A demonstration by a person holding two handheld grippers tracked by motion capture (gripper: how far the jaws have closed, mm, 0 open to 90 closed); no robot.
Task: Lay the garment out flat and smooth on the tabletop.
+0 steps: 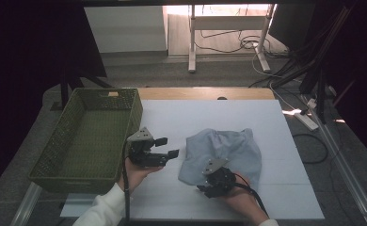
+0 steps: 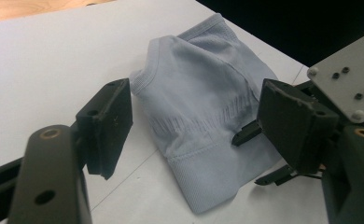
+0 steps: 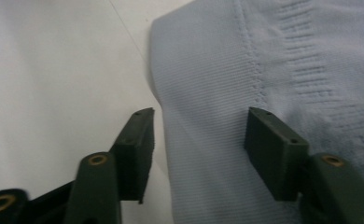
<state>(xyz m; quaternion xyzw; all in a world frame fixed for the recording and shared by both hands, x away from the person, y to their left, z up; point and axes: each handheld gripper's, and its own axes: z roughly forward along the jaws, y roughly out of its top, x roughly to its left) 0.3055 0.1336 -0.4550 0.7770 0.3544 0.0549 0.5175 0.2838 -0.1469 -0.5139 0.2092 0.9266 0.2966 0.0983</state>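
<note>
A light blue-grey knit garment point(image 1: 224, 150) lies crumpled on the white table top point(image 1: 210, 117). My left gripper point(image 1: 169, 146) hovers just left of it, jaws open and pointing toward it. In the left gripper view the garment point(image 2: 203, 93) shows between the open jaws of the left gripper point(image 2: 194, 121), farther off. My right gripper point(image 1: 204, 184) is at the garment's near ribbed hem. In the right gripper view its jaws point(image 3: 199, 130) stand open astride the hem's edge point(image 3: 203, 154), one pad over the table and one over the cloth, neither pressing.
A green woven basket point(image 1: 108, 89) with nothing inside stands at the table's left. A wooden strip point(image 1: 205, 93) runs along the far edge. Beyond the table are a white frame's legs point(image 1: 191, 47), cables and a power strip point(image 1: 308, 120) on the floor.
</note>
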